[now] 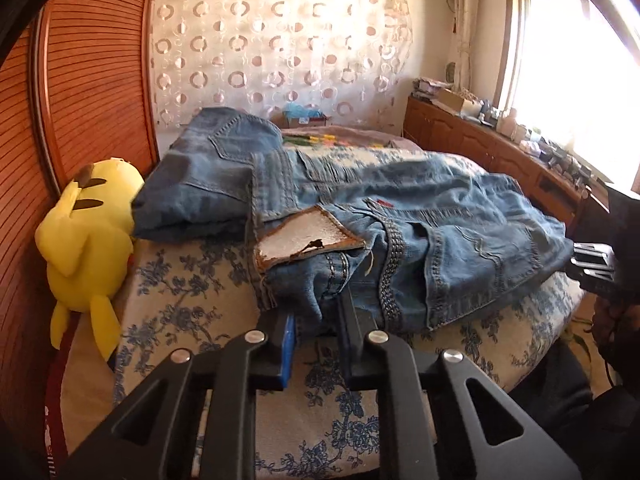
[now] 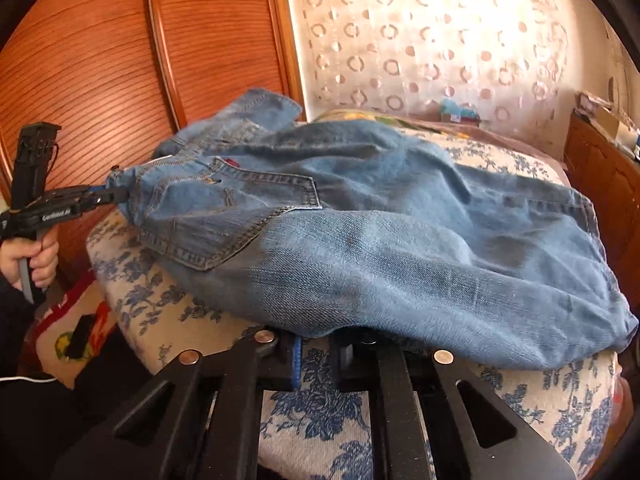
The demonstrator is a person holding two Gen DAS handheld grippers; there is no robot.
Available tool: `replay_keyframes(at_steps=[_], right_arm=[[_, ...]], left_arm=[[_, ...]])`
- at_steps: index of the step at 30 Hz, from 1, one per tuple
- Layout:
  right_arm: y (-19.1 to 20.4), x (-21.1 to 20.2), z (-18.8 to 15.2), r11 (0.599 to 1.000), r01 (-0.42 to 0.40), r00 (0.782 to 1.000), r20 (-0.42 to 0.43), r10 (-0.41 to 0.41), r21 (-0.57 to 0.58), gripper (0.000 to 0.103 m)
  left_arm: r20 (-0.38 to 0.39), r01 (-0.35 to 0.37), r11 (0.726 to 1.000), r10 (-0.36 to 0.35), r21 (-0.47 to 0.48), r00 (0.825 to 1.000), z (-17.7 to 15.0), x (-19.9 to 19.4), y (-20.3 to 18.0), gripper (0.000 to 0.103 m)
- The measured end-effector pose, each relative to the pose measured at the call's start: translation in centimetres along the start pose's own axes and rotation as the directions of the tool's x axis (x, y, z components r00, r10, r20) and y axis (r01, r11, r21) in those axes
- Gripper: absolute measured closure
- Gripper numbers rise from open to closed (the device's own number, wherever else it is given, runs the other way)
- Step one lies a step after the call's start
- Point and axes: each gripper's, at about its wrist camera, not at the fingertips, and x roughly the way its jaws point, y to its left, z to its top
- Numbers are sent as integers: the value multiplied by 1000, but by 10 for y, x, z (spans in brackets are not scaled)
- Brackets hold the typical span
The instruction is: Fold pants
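Observation:
Light blue jeans [image 1: 460, 216] lie crumpled across the bed, their leather waist patch [image 1: 308, 236] turned up. My left gripper [image 1: 318, 312] is shut on a bunch of denim at the waistband below the patch. In the right wrist view the same gripper [image 2: 118, 196] pinches the waistband corner at the far left, held by a hand [image 2: 40, 260]. My right gripper [image 2: 320, 340] is closed on the near edge of the jeans [image 2: 380, 232], and the cloth drapes over its fingertips. It also shows at the jeans' right edge [image 1: 590, 258].
The bed [image 1: 180, 300] has a blue floral cover. More darker denim [image 1: 200, 184] is piled at the back left. A yellow plush toy [image 1: 84, 240] leans on the wooden wardrobe door [image 1: 92, 80]. A cluttered sideboard [image 1: 500, 148] runs under the window. A rug [image 2: 68, 320] lies on the floor.

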Motion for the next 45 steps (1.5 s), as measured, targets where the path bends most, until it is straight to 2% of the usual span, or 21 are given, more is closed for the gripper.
replay_keyframes(at_steps=[4, 7, 9, 12, 14, 16, 18, 20, 22, 26, 30, 36, 45], right_arm=[[3, -16, -3, 998, -55, 998, 5, 55, 13, 98], [14, -21, -9, 998, -66, 998, -11, 66, 2, 99], [15, -20, -13, 999, -52, 998, -26, 52, 6, 99], [11, -19, -16, 999, -40, 998, -39, 42, 34, 99], [8, -22, -17, 999, -32, 999, -35, 33, 40, 92], [4, -27, -19, 999, -6, 999, -32, 7, 45, 80], [0, -33, -22, 998, 18, 1000, -23, -16, 54, 80], [-8, -42, -24, 996, 54, 999, -14, -53, 73, 74], [-17, -50, -27, 993, 79, 997, -6, -79, 92, 70], [-35, -69, -34, 980, 141, 990, 13, -144, 139, 61], [-58, -85, -37, 959, 207, 976, 31, -216, 192, 56], [-87, -100, -44, 929, 278, 955, 37, -296, 245, 54], [-133, -112, -57, 866, 377, 916, 9, -402, 329, 51]], left_arm=[[7, -32, 999, 32, -7, 999, 1, -8, 8, 88], [-17, -47, 999, 47, -6, 999, -7, -6, 12, 88], [-49, -48, 999, 48, -4, 998, -13, -3, 12, 85], [-65, -67, 998, 67, 3, 996, -21, -6, 7, 77], [-59, -65, 998, 65, 4, 996, -22, -12, 7, 74], [-52, -61, 998, 62, 10, 997, -20, -18, 5, 71], [-26, -76, 997, 76, 21, 997, -18, -26, 4, 67], [2, -70, 997, 70, 29, 998, -13, -35, 2, 57], [19, -63, 997, 63, 34, 998, -8, -39, 2, 56], [52, -66, 997, 64, 43, 997, 4, -42, -5, 38], [61, -50, 997, 47, 54, 997, 13, -36, -15, 36], [65, -17, 997, 13, 70, 998, 20, -22, -38, 36], [82, 10, 994, -20, 110, 996, 28, -3, -73, 36]])
